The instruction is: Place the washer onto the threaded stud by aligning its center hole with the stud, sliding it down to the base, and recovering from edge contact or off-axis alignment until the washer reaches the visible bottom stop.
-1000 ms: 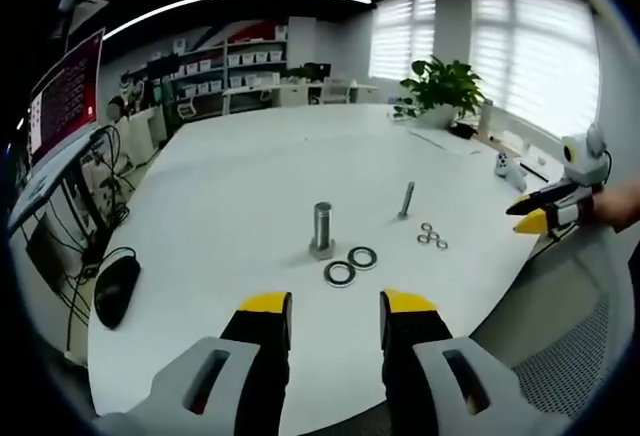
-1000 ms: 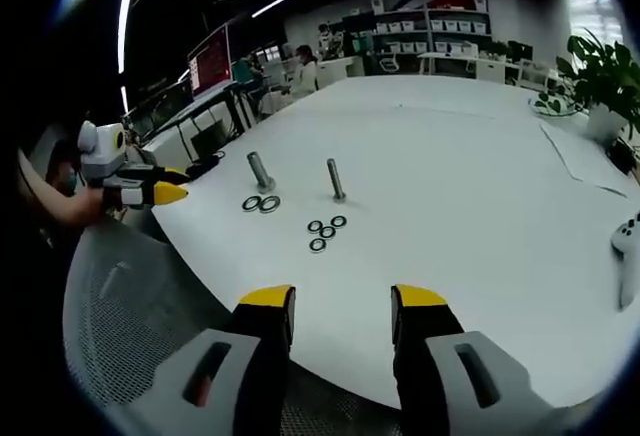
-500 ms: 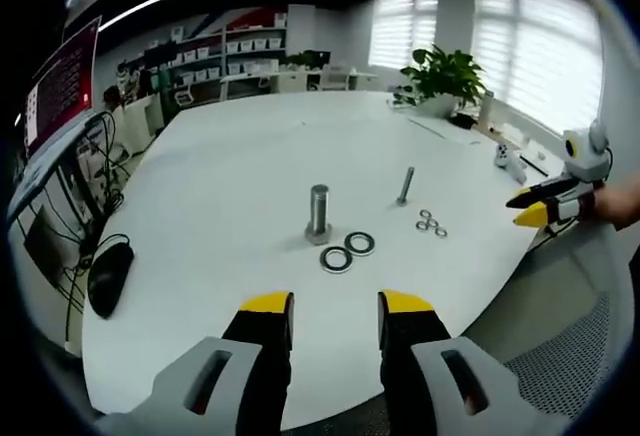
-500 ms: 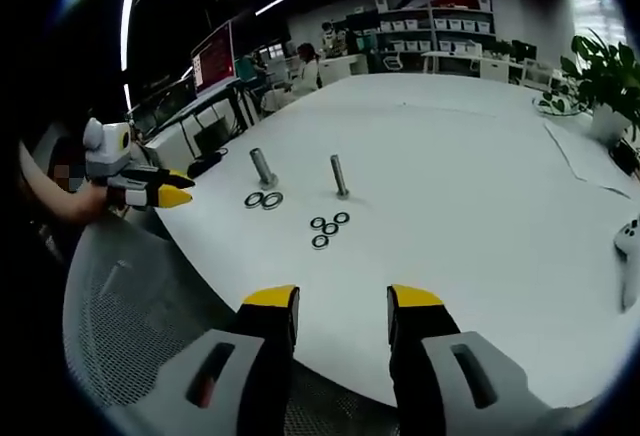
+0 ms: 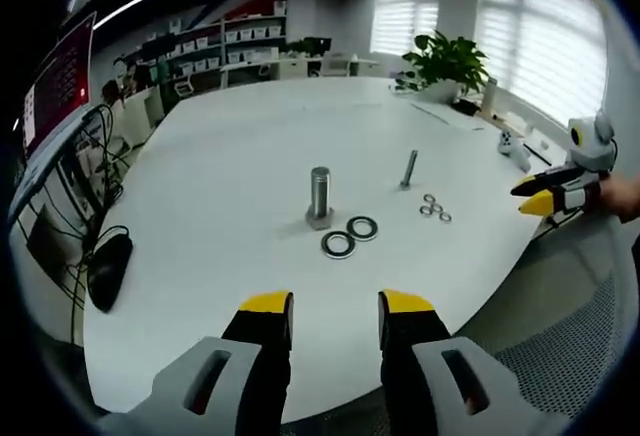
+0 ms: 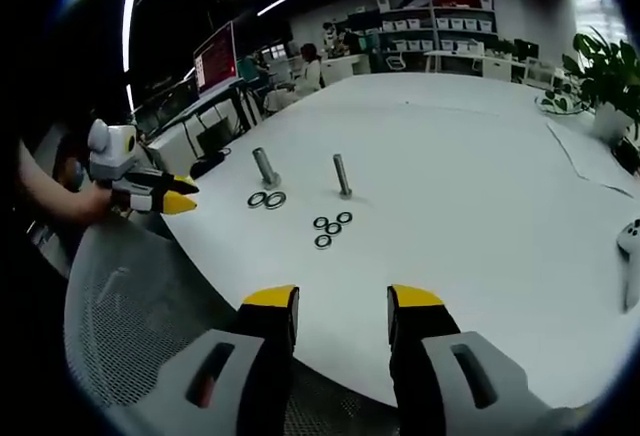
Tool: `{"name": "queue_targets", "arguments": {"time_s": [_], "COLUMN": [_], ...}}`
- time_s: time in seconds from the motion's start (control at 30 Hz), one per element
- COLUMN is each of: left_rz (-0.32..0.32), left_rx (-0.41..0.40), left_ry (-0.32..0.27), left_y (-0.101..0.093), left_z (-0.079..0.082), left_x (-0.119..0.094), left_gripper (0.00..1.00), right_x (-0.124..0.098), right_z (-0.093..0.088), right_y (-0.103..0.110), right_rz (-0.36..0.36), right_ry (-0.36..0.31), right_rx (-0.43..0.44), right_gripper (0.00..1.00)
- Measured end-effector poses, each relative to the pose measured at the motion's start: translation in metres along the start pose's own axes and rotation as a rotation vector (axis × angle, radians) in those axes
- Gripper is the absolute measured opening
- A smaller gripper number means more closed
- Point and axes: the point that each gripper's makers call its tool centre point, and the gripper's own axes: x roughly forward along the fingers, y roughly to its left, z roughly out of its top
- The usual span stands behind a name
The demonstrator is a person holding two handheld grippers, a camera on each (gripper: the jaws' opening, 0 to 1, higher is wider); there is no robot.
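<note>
A potted plant stands at the white table's far edge, a black mouse lying near its left rim.

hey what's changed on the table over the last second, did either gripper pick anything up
Nothing was picked up or let go. Both views drifted a little with the hands. The left gripper and right gripper stay open and empty short of the white table. The two studs and the washers lie as before.

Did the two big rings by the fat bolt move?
No. The two big washers lie in the same spot beside the thick stud as before; only the camera shifted.
</note>
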Motion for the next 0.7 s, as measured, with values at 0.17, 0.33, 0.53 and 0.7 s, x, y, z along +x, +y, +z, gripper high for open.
{"name": "queue_targets", "arguments": {"time_s": [0.17,0.33,0.53,0.7], "left_rz": [0.009,0.02,0.045,0.046], "left_rx": [0.004,-0.003,0.028,0.03], "left_ry": [0.013,0.013,0.04,0.027], "left_y": [0.0019,0.0051,0.0077,0.0081], "left_z": [-0.0028,-0.0034,-0.0072,-0.0051], "left_x": [0.001,0.0004,0.0014,-0.0004], "left_gripper": [0.32,0.32,0.32,0.31], "right_x": [0.0009,0.0015,0.0017,0.0023], "right_z": [0.0009,0.0007,0.0009,-0.0004], "right_y": [0.0021,0.0025,0.0063,0.0075], "right_rz": [0.01,0.013,0.033,0.036], "right_ry": [-0.004,-0.005,-0.005,0.006], "right_rx": [0.001,0.005,0.0,-0.005], "right_gripper": [0.38,0.38,0.38,0.38]}}
